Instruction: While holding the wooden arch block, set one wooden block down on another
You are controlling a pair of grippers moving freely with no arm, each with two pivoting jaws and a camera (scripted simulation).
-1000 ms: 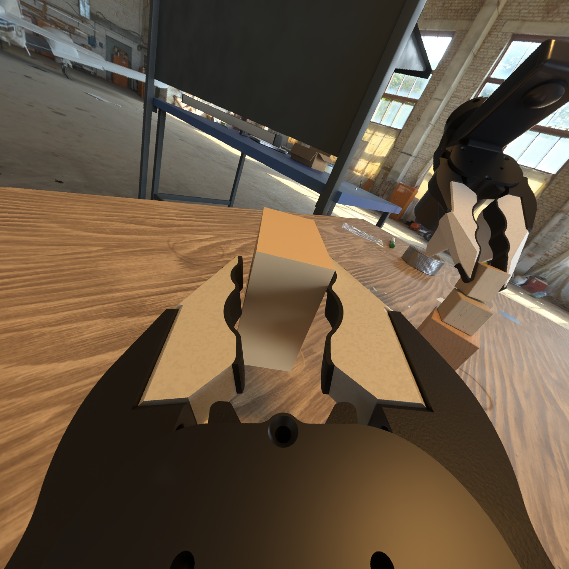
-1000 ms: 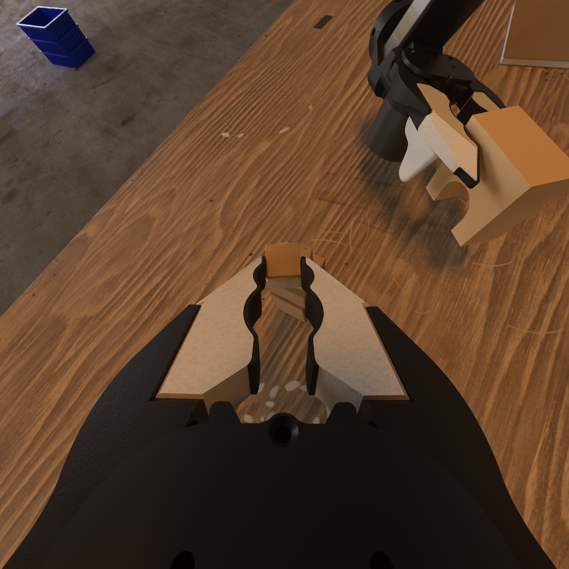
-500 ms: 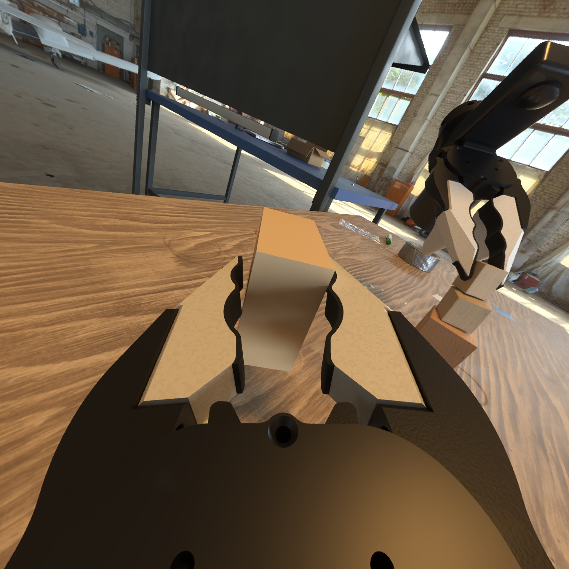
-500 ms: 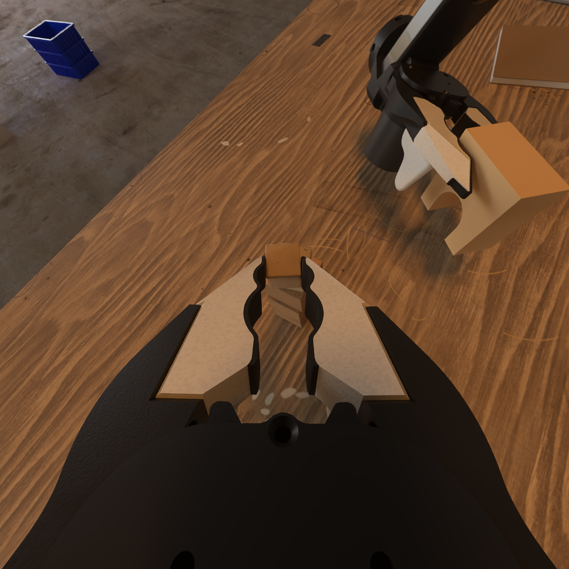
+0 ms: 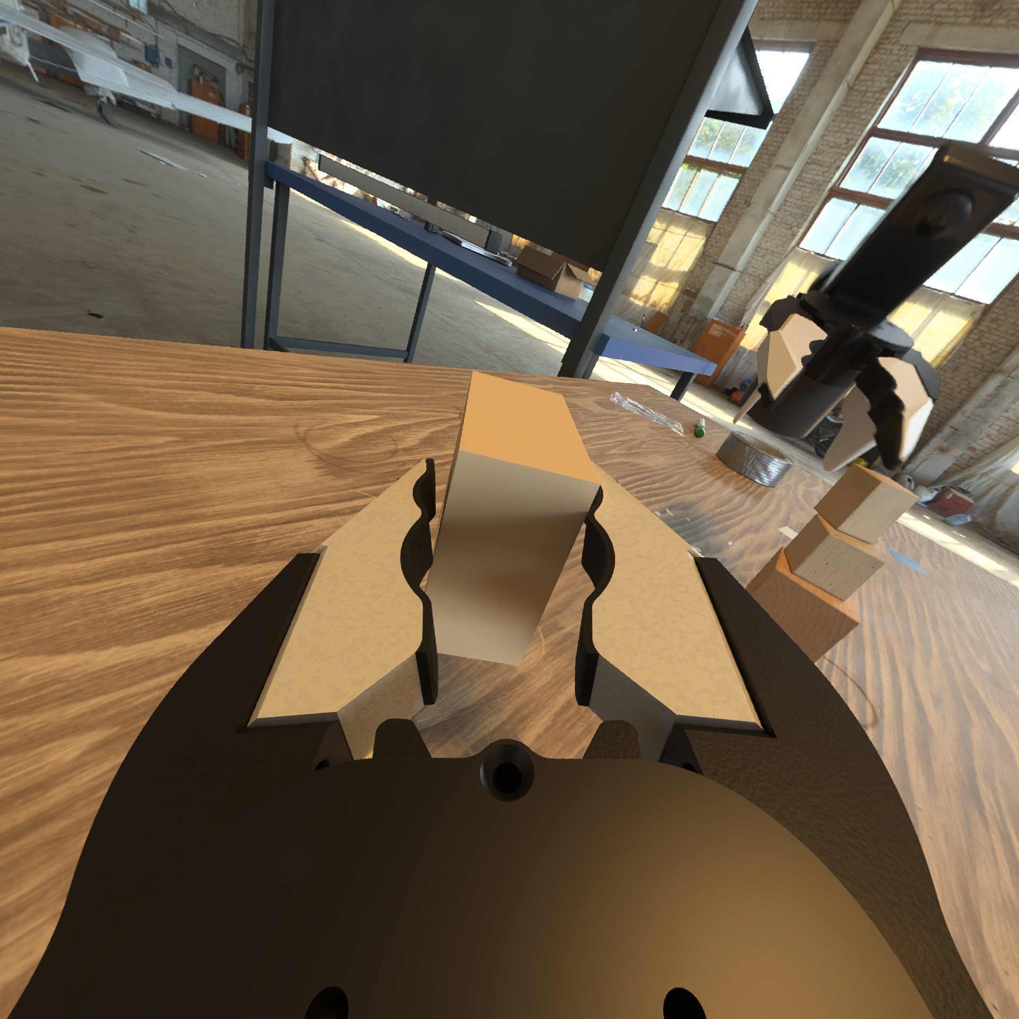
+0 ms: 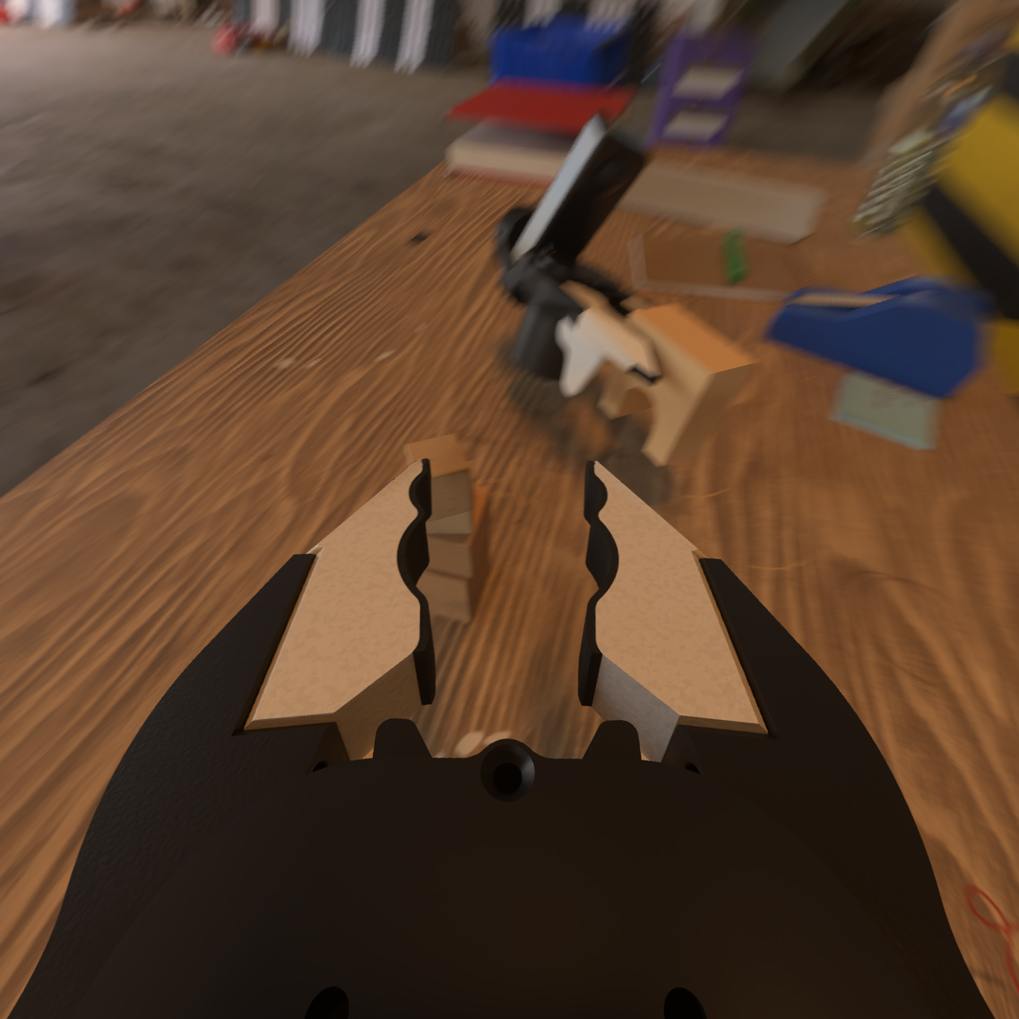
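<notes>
My left gripper is shut on the wooden arch block and holds it above the wooden table. To the right, three wooden blocks are stacked: a small cube on a second cube on a larger block. My right gripper hangs open above and behind the stack, clear of it. In the blurred right wrist view the right gripper is open and empty, and the stack shows beside its left finger. The left gripper with the arch block is farther off.
A grey tape roll, a small green item and a clear wrapper lie behind the stack. A blue tape dispenser and a yellow object are at the far right. The table edge runs along the left.
My right gripper has opened, let go of the top cube on the stack, and risen and tilted away fast. The left gripper and arch block have barely moved.
</notes>
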